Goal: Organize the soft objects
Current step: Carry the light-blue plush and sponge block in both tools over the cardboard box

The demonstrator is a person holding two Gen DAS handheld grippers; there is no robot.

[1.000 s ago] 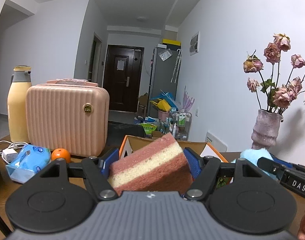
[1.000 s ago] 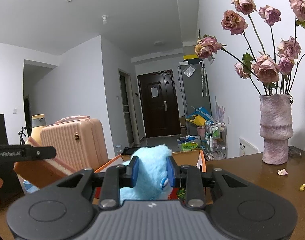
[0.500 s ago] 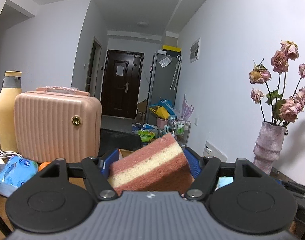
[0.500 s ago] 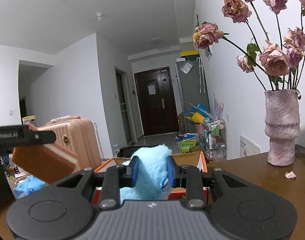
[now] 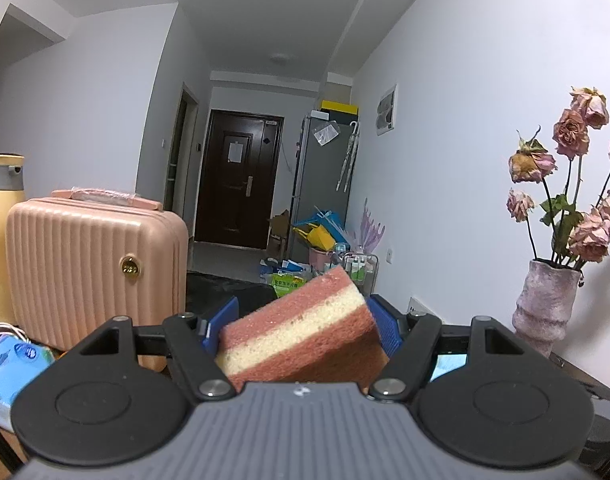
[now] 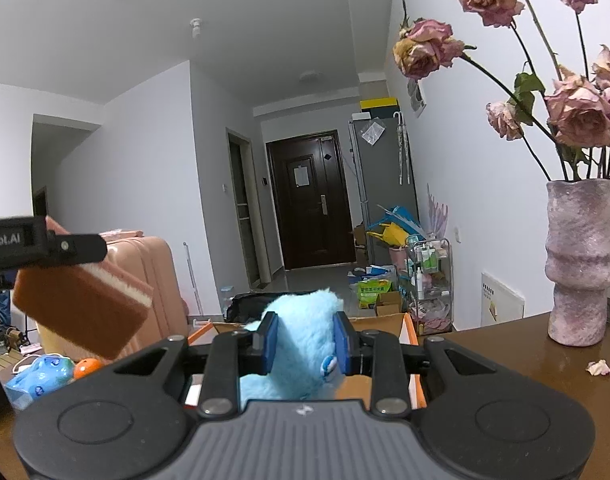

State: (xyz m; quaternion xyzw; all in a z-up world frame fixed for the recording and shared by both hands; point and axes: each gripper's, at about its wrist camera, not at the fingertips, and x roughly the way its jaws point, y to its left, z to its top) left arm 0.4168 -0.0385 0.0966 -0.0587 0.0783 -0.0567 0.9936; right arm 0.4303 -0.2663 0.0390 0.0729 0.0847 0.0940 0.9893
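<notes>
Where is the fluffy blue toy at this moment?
The fluffy blue toy is clamped in the right gripper, centre-bottom of the right wrist view, in front of the orange cardboard box and left of the vase.

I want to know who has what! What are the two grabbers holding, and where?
The left tool pinches the striped sponge by its two ends. The right tool squeezes the fluffy blue toy across its upper part.

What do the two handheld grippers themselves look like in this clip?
Both match: the left gripper and right gripper have a ribbed grey body, black linkage arms with silver pivot screws, round black discs and blue ridged pads. White lettering marks the left gripper's side in the right wrist view.
</notes>
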